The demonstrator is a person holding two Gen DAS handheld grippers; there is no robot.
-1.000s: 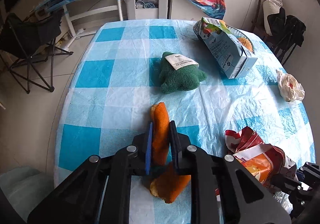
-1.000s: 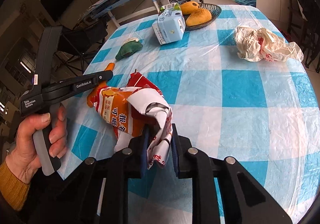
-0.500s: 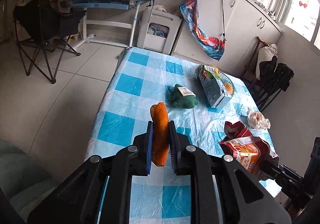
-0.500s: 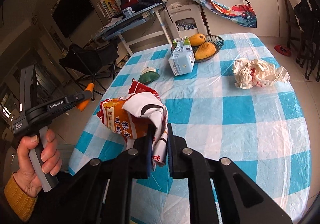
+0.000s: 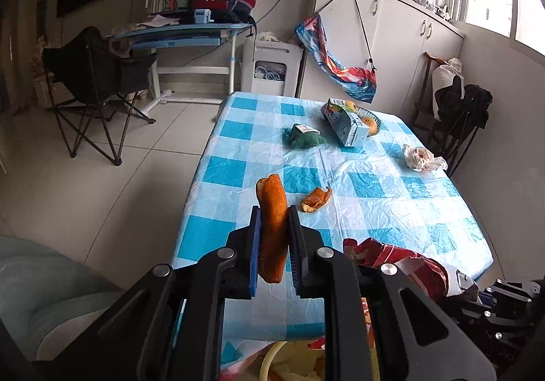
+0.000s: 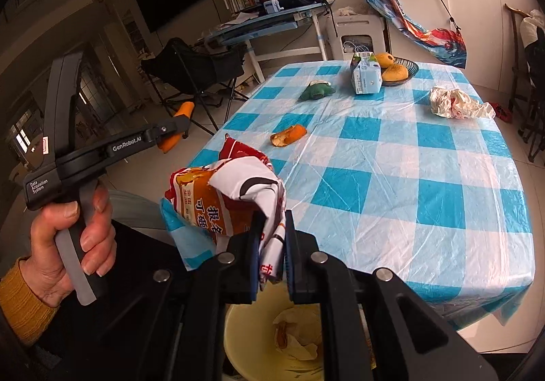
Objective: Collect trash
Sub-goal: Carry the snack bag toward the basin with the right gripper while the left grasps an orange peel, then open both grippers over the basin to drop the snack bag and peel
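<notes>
My left gripper (image 5: 274,214) is shut on a long orange peel (image 5: 271,207), held in the air off the table's near edge; it also shows in the right wrist view (image 6: 172,128). My right gripper (image 6: 270,221) is shut on a crumpled orange and white snack bag (image 6: 228,197), held above a yellow bin (image 6: 252,343) that has scraps inside. A second orange peel (image 5: 316,199) lies on the blue checked table (image 5: 391,197). A crumpled white plastic bag (image 6: 454,103) lies at the table's right side.
A green plush toy (image 5: 303,137), a milk carton (image 5: 345,123) and a fruit bowl (image 6: 396,69) stand at the table's far end. A folding chair (image 5: 92,88) and desk stand on the floor to the left. A clothes-hung chair (image 5: 460,115) is right.
Both grippers have lifted and pulled back from the table with their loads. One orange peel stayed on the table. The yellow bin has come into view under the right gripper.
</notes>
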